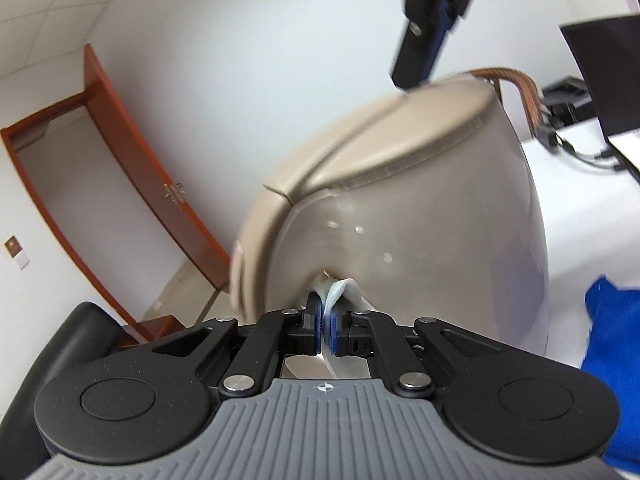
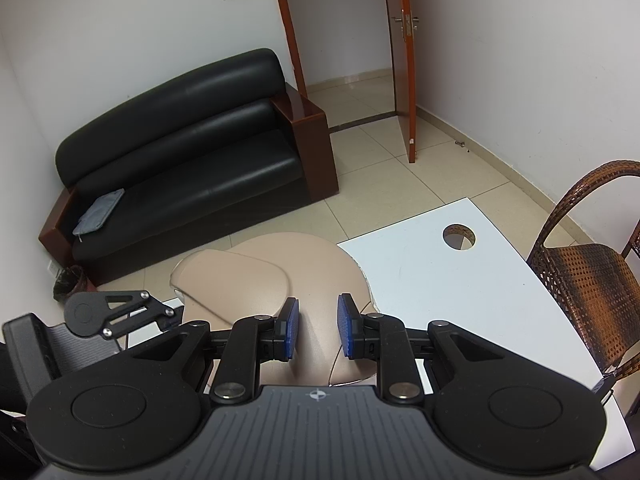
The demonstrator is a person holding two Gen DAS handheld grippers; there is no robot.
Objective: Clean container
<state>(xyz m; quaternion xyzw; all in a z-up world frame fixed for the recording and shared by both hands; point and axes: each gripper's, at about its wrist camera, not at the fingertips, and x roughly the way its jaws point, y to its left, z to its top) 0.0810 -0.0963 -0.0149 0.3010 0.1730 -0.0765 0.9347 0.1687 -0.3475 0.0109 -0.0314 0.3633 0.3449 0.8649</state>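
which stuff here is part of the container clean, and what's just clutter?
In the job: container; white wipe, pinched in the left gripper; right gripper, steadying the container.
Lying about: black sofa; grey pouch; wicker chair; door.

Beige container (image 1: 420, 200) — white wipe (image 1: 340, 290), black sofa (image 2: 180, 152)

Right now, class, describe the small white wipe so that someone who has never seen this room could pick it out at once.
Start at the white table and find the large beige container by it. Low on the container's side, the left gripper is shut on a small crumpled white wipe that touches the wall. It is the only soft white scrap there, unlike the blue fabric further right.
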